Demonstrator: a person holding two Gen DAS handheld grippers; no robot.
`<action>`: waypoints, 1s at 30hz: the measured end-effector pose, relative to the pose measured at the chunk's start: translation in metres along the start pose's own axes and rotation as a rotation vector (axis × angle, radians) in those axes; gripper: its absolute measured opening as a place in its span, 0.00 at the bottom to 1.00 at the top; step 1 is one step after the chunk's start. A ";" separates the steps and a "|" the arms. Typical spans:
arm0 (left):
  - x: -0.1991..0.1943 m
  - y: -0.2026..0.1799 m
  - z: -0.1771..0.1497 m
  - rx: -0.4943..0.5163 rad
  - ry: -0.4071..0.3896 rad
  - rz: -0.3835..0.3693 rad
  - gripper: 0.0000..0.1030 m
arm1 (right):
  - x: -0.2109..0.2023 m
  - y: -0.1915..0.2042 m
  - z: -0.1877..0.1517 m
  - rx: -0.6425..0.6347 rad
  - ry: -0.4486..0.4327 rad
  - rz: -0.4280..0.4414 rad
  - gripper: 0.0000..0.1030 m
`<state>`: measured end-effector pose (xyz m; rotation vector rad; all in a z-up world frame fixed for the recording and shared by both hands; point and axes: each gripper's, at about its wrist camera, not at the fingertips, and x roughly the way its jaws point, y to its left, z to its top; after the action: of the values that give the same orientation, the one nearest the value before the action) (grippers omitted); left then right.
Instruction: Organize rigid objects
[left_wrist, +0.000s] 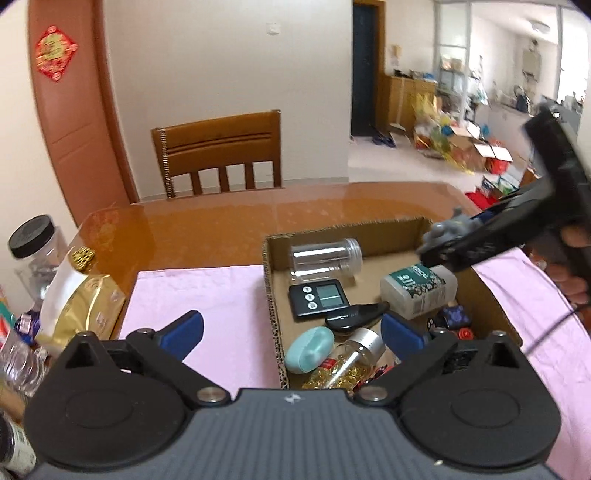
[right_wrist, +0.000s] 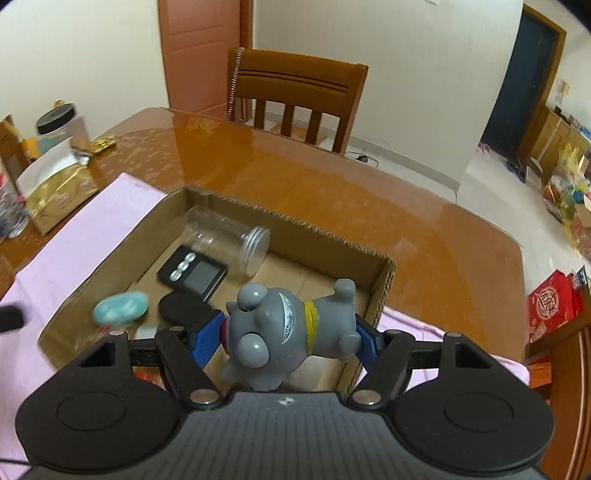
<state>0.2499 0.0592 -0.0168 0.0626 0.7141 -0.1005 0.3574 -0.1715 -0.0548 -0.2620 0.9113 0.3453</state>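
Observation:
A shallow cardboard box (left_wrist: 271, 280) (right_wrist: 317, 229) sits on a pink cloth. Inside lie a clear jar (left_wrist: 325, 254) (right_wrist: 225, 240), a black digital scale (left_wrist: 319, 297) (right_wrist: 192, 275), a mint oval case (left_wrist: 309, 349) (right_wrist: 120, 306), a black oval piece (left_wrist: 356, 317) (right_wrist: 183, 306), a white labelled bottle (left_wrist: 417, 288) and a glass bottle of gold bits (left_wrist: 351, 363). My left gripper (left_wrist: 291, 332) stands open over the box's near left wall, nothing between its blue pads. My right gripper (right_wrist: 290, 334) (left_wrist: 443, 247) is shut on a grey toy figure (right_wrist: 284, 326) (left_wrist: 452, 227), held above the box's right side.
The pink cloth (left_wrist: 207, 306) covers the near part of a glossy wooden table (left_wrist: 295, 206). At the left edge stand a black-lidded jar (left_wrist: 33, 243), a gold packet (left_wrist: 83, 306) and bottles. A wooden chair (left_wrist: 221, 155) stands behind the table. A hand grips the right tool's handle (left_wrist: 570, 258).

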 end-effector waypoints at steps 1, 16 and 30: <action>-0.001 0.001 -0.001 -0.005 -0.001 0.003 0.99 | 0.007 -0.001 0.004 0.006 0.005 -0.004 0.74; -0.007 -0.002 -0.008 0.007 0.008 0.052 0.99 | -0.004 0.000 0.003 0.084 0.002 -0.043 1.00; -0.022 -0.037 0.003 -0.013 0.187 0.038 0.99 | -0.088 0.034 -0.069 0.311 0.130 -0.199 1.00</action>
<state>0.2314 0.0237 -0.0011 0.0739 0.8997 -0.0542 0.2444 -0.1809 -0.0269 -0.0875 1.0431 0.0005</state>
